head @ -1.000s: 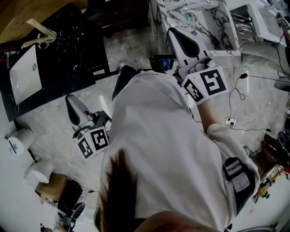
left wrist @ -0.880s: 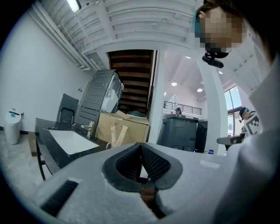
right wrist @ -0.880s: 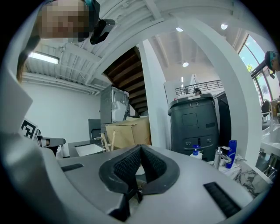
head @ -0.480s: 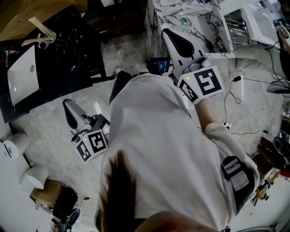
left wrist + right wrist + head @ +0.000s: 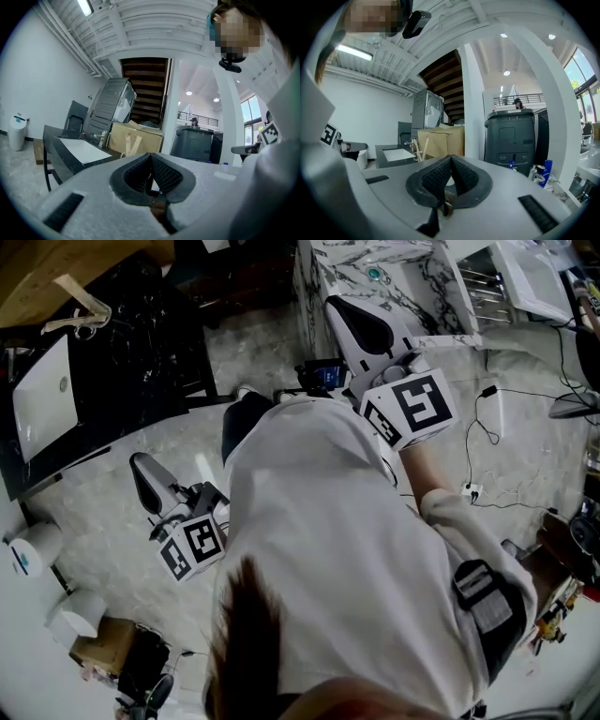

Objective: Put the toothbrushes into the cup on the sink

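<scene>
Two tools, each with its jaws pressed together on nothing: the left tool [image 5: 141,467] is over the floor [image 5: 112,521], the right tool [image 5: 336,307] beside the one marble sink worktop [image 5: 441,282]. Toothbrushes and cup cannot be made out.

Sink top [image 5: 441,287] is veined marble, black counter [image 5: 150,352] glossy, box [image 5: 147,139] matt cardboard.

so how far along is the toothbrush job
Nothing looks done. The left gripper and right gripper are both shut on nothing, out over the floor between the black counter and the marble sink. No toothbrush is in hand, so fetching them and putting them in the cup is all left.
</scene>
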`<control>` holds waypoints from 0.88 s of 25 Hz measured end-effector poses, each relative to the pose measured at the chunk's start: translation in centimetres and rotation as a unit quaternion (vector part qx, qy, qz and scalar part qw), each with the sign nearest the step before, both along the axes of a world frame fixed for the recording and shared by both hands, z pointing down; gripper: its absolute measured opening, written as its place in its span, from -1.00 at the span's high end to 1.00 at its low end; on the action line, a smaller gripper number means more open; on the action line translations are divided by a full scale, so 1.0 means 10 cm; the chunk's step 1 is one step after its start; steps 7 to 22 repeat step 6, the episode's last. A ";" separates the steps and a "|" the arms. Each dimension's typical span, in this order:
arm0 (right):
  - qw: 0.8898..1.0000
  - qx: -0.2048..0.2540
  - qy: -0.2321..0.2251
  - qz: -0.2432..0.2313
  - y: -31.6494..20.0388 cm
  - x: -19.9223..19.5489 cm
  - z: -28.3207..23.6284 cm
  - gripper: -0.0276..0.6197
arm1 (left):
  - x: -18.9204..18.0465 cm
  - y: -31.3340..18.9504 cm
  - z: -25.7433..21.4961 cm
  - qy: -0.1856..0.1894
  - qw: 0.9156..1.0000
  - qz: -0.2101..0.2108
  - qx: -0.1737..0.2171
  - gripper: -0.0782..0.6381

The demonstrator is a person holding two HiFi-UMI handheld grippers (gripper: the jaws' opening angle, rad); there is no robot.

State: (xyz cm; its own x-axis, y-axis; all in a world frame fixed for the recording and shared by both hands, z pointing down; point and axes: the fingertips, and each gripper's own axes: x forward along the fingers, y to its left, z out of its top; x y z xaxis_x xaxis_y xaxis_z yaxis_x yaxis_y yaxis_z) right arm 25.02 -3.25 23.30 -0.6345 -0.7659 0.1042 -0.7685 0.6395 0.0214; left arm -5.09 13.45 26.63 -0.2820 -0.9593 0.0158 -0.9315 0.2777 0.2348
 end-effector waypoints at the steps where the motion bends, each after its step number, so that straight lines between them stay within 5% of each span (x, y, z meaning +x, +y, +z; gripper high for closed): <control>1: 1.000 -0.001 0.001 0.000 0.04 -0.02 0.01 0.87 | -0.02 0.03 -0.01 -0.001 1.000 0.002 0.000 0.74; 22: 1.000 -0.002 0.001 0.008 0.29 -0.16 0.00 0.87 | -0.14 0.30 -0.03 0.000 1.000 0.010 0.004 0.74</control>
